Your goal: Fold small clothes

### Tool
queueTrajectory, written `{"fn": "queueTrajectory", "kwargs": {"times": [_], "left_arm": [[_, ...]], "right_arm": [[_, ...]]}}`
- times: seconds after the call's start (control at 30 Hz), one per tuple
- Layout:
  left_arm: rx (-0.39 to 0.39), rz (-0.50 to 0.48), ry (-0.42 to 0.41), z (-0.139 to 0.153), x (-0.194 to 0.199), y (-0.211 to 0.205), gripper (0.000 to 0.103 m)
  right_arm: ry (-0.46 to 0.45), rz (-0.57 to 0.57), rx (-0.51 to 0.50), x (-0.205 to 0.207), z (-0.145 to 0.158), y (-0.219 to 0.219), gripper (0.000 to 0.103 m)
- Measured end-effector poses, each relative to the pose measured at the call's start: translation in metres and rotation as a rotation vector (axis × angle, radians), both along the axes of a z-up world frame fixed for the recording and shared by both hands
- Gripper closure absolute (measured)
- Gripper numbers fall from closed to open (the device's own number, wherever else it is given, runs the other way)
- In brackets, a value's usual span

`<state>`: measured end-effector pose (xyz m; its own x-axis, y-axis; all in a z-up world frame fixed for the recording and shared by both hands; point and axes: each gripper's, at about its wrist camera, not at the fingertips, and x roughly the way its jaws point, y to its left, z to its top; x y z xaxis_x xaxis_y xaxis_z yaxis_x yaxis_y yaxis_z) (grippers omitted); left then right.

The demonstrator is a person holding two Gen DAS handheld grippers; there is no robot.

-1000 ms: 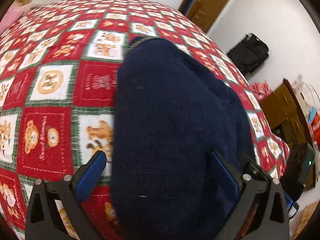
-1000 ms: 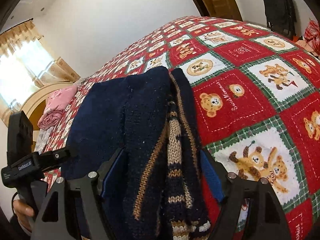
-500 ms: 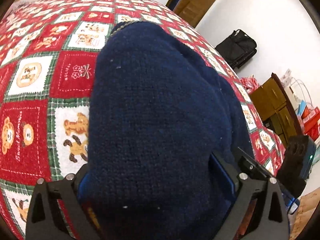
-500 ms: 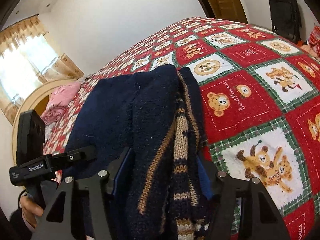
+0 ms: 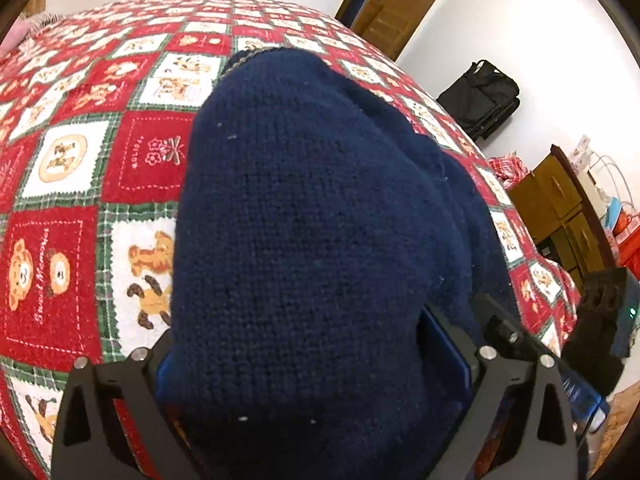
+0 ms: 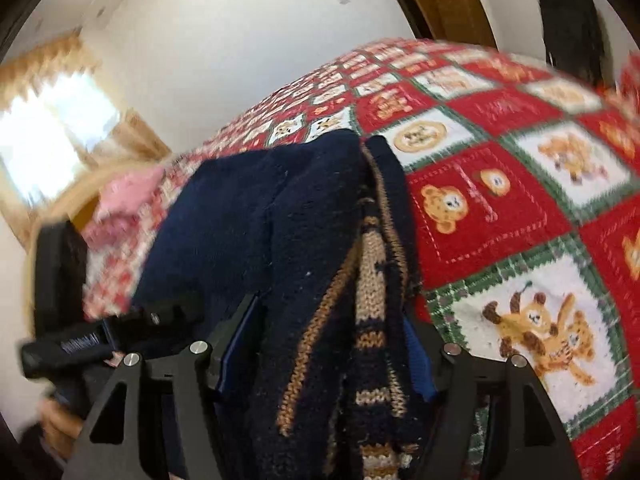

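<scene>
**Gripping a navy knit from both ends over the quilted bed**

Closing in on the bunched cloth, the right gripper (image 6: 326,350) has its jaws either side of the navy knitted garment (image 6: 280,232), both blue pads against the fabric at its tan-striped edge. The left gripper (image 5: 312,364) has its jaws set fairly wide and clamped on a thick fold of the same garment (image 5: 312,220), which swells up between them and hides most of the left pad; only the right pad shows clearly.

The garment runs forward from both sets of jaws and lies on the bed (image 5: 68,216), which is covered in a red, white and green patchwork quilt with bears. Its far end shows a sliver of striped trim in the left view; the near end is cut off by the frame in both views.

The right view is smeared with motion blur. At its left edge the left gripper's body (image 6: 84,344) carries white lettering too blurred to read, and the hand (image 6: 60,426) holding it is partly out of frame. Cursive stitching on a red quilt square seems to read "Sweet Memories". A pink bundle (image 6: 128,200) at the far end of the bed cannot be identified. A black bag (image 5: 480,96) stands against the wall beside a wooden door (image 5: 396,4).
</scene>
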<state>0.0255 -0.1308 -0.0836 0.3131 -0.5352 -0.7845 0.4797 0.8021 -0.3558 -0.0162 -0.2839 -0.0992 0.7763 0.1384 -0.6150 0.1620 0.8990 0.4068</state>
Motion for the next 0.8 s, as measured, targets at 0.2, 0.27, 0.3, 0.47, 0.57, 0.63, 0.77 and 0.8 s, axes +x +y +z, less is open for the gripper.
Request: {"fn": "queueTrajectory", "kwargs": {"times": [0.2,0.27,0.3,0.47,0.57,0.63,0.77,0.8], "left_arm": [[0.031,-0.015,-0.08,0.008,-0.009,-0.003,0.02],[0.064,-0.022,-0.129,0.013,-0.015,-0.005,0.029],[0.074,-0.023,-0.143,0.016,-0.018,-0.006,0.031],[0.075,-0.019,-0.179,0.028,-0.024,0.001,0.05],[0.068,-0.014,-0.178,0.035,-0.028,0.008,0.053],[0.077,-0.012,-0.194,0.039,-0.034,0.009,0.054],[0.088,-0.002,-0.223,0.045,-0.044,0.024,0.054],[0.09,0.005,-0.228,0.047,-0.045,0.028,0.054]], "right_arm": [[-0.011,0.002,-0.135,0.0,0.006,0.016,0.06],[0.004,-0.001,-0.22,0.0,0.012,0.029,0.062],[0.01,-0.003,-0.238,0.0,0.015,0.032,0.064],[-0.032,-0.007,-0.183,-0.015,0.038,0.04,0.07],[-0.055,0.006,-0.144,-0.023,0.05,0.05,0.071],[-0.061,0.016,-0.148,-0.026,0.055,0.06,0.071],[-0.066,0.038,-0.13,-0.028,0.06,0.077,0.072],[-0.067,0.044,-0.118,-0.028,0.061,0.081,0.072]]}}
